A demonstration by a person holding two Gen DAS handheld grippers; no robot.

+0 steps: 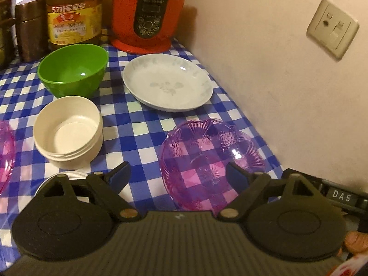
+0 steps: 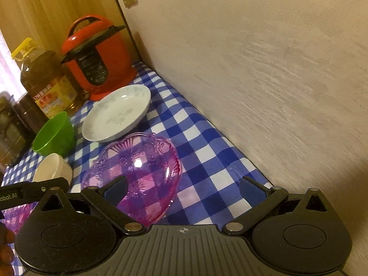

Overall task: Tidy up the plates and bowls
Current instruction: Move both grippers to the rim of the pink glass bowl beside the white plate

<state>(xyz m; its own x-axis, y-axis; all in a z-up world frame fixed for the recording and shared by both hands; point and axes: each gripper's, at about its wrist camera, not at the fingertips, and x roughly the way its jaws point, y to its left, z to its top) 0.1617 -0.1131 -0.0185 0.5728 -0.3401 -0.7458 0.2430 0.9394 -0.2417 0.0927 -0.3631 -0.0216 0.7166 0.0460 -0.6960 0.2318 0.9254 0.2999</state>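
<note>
A clear purple glass dish [image 1: 211, 158] [image 2: 138, 172] lies on the blue checked cloth near the wall. Behind it sits a white floral plate [image 1: 168, 82] [image 2: 117, 112]. A green bowl [image 1: 73, 69] [image 2: 54, 135] and a stack of cream bowls [image 1: 69, 131] [image 2: 51, 168] stand to the left. A second purple dish [image 1: 5, 156] [image 2: 15, 214] shows at the left edge. My left gripper [image 1: 178, 177] is open, its right finger over the purple dish's near rim. My right gripper [image 2: 184, 191] is open, its left finger over that dish.
A red pressure cooker [image 1: 147, 16] [image 2: 99, 57], an oil bottle [image 1: 73, 11] [image 2: 46, 78] and dark canisters [image 1: 28, 30] stand at the back. The wall [image 1: 276, 80] runs along the right edge of the table. A round metal lid [image 1: 62, 177] lies near the left gripper.
</note>
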